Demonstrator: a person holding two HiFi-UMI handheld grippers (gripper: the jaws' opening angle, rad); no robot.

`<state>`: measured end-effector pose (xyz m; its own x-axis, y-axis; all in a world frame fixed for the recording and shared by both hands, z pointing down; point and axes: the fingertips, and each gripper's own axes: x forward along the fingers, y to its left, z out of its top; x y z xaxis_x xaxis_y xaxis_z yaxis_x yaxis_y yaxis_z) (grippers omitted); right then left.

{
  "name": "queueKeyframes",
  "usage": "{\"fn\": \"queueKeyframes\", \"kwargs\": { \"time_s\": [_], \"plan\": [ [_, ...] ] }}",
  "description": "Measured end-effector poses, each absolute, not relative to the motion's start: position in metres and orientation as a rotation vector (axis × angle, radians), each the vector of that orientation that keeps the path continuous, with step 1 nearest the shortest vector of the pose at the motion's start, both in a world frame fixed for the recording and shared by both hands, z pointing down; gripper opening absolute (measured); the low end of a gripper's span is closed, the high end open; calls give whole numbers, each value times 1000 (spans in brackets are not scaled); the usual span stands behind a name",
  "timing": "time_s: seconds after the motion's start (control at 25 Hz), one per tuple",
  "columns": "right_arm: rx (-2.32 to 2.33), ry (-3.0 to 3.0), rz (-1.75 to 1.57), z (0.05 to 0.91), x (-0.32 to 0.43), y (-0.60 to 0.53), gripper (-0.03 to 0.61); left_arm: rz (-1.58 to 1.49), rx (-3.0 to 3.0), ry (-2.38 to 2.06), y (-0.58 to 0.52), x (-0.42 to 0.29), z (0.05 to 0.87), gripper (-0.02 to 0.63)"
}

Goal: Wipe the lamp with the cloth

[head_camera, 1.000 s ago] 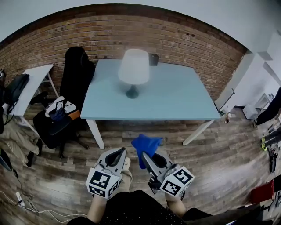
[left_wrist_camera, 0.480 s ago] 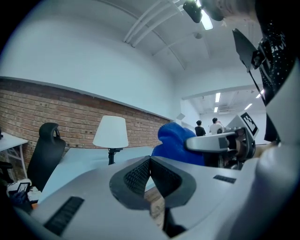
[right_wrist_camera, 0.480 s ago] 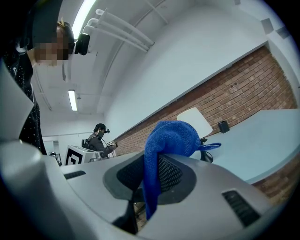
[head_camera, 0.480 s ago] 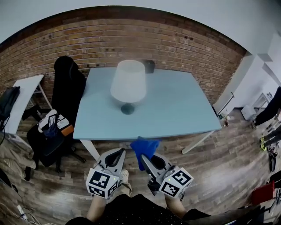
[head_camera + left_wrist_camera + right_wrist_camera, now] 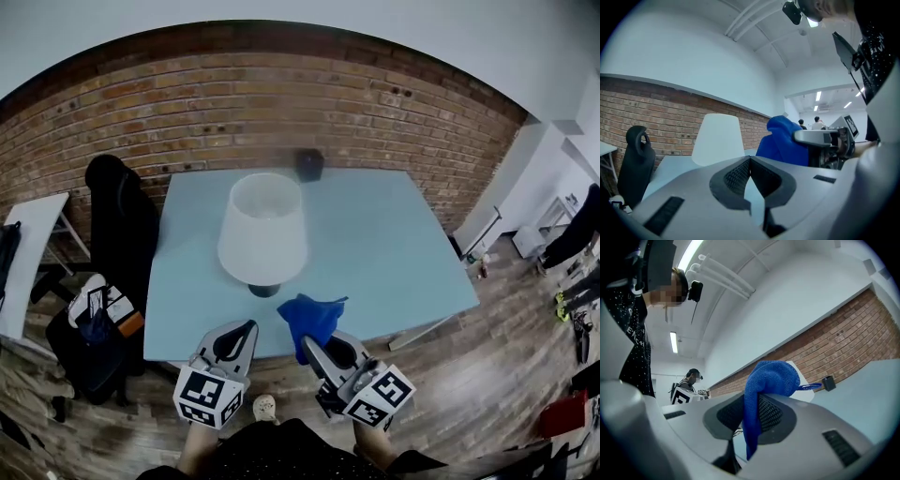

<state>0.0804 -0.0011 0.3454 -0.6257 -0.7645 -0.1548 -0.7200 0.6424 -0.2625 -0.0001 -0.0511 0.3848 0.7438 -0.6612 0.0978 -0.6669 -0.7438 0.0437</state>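
Observation:
A white lamp (image 5: 262, 231) with a dark round base stands on the pale blue table (image 5: 375, 244), left of its middle. Its shade also shows in the left gripper view as the lamp (image 5: 718, 139). My right gripper (image 5: 317, 339) is shut on a blue cloth (image 5: 310, 318) that bunches above its tips, just right of the lamp's base; in its own view the cloth (image 5: 764, 385) hangs between the jaws. The left gripper (image 5: 236, 337) is shut with nothing in it, near the table's front edge below the lamp.
A small black box (image 5: 309, 164) sits at the table's back edge by the brick wall. A black office chair (image 5: 117, 211) and a white side table (image 5: 28, 253) stand to the left. Another person (image 5: 689, 387) stands far off in the room.
The view has closed in on the table: lamp and table now lie nearer and lower in the head view. Both grippers have come up over the table's front edge, cloth still held.

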Motion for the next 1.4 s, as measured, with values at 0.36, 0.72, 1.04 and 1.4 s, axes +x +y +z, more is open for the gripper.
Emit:
{"fn": "queueKeyframes", "kwargs": {
  "time_s": [0.36, 0.72, 1.04, 1.4],
  "plan": [
    [-1096, 2562, -16, 277, 87, -93, 61, 86, 2914, -1112, -146, -11, 355, 9],
    [-1336, 2538, 144, 245, 88, -147, 61, -6, 2874, -1216, -186, -34, 348, 9],
    [-1391, 2587, 81, 289, 93, -158, 61, -10, 2791, -1279, -202, -47, 360, 8],
    [-1453, 2630, -110, 348, 114, -162, 61, 25, 2794, -1318, -216, -47, 367, 9]
  ]
}}
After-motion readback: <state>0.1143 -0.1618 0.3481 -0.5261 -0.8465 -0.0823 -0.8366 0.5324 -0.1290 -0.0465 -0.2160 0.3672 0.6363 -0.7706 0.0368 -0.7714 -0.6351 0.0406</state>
